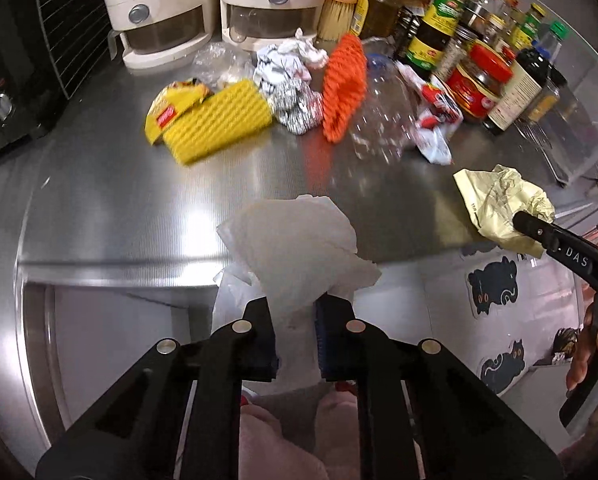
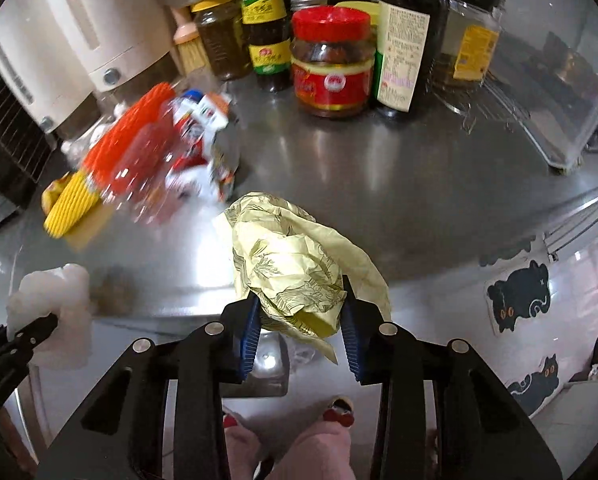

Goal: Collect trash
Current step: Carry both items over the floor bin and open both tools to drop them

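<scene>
white, feather-light tissue [image 1: 299,248] sits pinched in the left tongs [image 1: 296,344] and crinkly yellow paper [image 2: 295,272] in the right tongs [image 2: 299,336], both soft wads best gripped mid-bunch.

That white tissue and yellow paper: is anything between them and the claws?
No. The left claw is already shut on the white tissue, and the right claw on the yellow paper.
</scene>
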Motion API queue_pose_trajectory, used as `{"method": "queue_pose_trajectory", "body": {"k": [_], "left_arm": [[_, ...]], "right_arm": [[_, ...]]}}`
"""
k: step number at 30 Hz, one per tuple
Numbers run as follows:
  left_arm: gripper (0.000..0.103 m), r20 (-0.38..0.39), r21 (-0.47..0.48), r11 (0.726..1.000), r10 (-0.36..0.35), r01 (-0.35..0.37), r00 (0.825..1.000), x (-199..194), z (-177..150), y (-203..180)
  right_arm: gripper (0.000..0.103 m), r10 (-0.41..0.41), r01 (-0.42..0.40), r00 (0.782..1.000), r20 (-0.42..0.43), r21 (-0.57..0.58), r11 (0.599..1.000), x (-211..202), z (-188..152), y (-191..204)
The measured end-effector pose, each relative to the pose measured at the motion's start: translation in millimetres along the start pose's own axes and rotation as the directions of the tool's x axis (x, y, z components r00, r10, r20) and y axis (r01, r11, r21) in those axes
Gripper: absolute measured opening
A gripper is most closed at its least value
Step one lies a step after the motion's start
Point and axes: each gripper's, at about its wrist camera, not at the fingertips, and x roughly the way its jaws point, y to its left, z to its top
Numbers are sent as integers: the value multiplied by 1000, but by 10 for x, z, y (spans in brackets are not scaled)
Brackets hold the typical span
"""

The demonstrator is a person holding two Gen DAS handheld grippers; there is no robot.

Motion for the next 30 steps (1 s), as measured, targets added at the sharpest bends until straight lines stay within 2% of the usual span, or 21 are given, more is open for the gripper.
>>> {"method": "queue_pose_trajectory", "body": {"k": [6, 10, 16, 21, 27, 30], "left_arm": [[12, -12, -6, 1000, -6, 6, 1000, -99, -412, 49], [13, -58, -36, 999, -24, 21, 998, 38, -687, 177], [13, -132, -62, 997, -41, 33, 990, 367, -1072, 259], [13, -172, -63, 997, -51, 40, 984, 684, -1268, 250], [13, -217, -78, 996, -60, 44, 974, 1357, -1504, 358], [13, -257, -88, 996, -55, 34, 965, 1726, -1604, 413]], "right_arm": [[37, 40, -41, 999, -29, -21, 999, -95, -409, 138], [37, 54, -58, 996, -65, -51, 997, -10, -681, 276], [37, 86, -97, 985, -147, -74, 992, 410, -1076, 432], [37, 122, -134, 969, -215, -41, 990, 847, -1339, 506], [38, 151, -148, 935, -322, 33, 988, 1508, -1576, 496], [39, 119, -121, 931, -346, 16, 993, 1835, -1662, 520]]}}
